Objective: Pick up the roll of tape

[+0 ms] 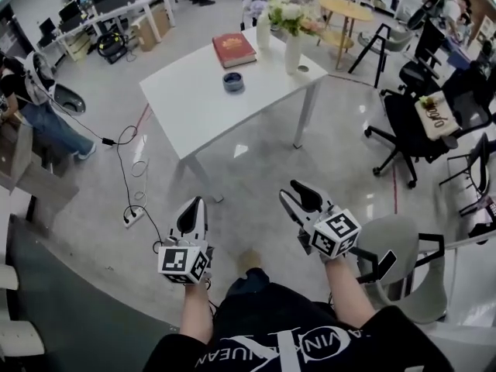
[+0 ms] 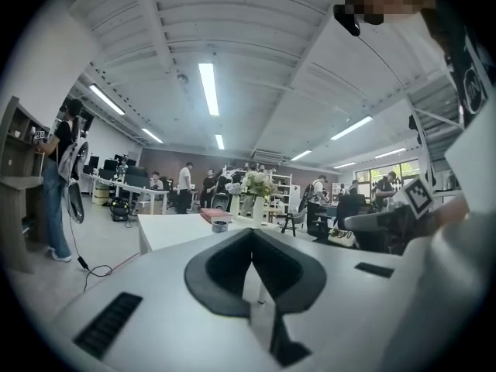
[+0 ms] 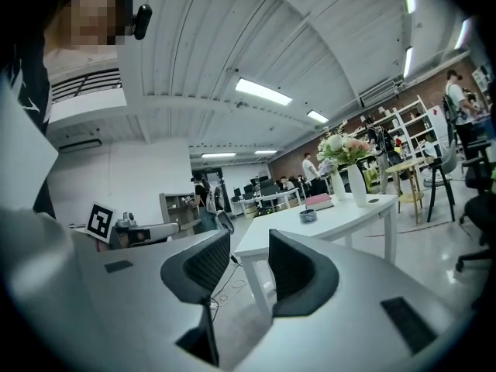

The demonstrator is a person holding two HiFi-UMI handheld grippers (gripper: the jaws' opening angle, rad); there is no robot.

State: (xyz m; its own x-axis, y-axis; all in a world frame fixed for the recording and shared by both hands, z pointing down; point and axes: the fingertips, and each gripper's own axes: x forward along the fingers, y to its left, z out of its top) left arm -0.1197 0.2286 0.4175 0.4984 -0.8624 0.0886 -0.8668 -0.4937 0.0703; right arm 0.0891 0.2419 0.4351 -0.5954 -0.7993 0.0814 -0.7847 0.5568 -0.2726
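Observation:
The roll of tape [image 1: 233, 81] is a small blue-grey ring lying flat on the white table [image 1: 194, 103], ahead of me and between a red book [image 1: 233, 49] and the near edge. It also shows small in the left gripper view as the tape [image 2: 220, 225] and in the right gripper view as the tape [image 3: 308, 215]. Both grippers hang over the floor well short of the table. My left gripper [image 1: 194, 205] has its jaws together with nothing in them [image 2: 253, 258]. My right gripper [image 1: 297, 194] stands open and empty [image 3: 249, 258].
A white vase with flowers [image 1: 292, 49] stands at the table's far right corner. Black office chairs [image 1: 411, 122] are to the right and a grey chair [image 1: 403, 262] is close by my right arm. Cables and a power strip [image 1: 132, 215] lie on the floor at left, near a standing person [image 1: 39, 115].

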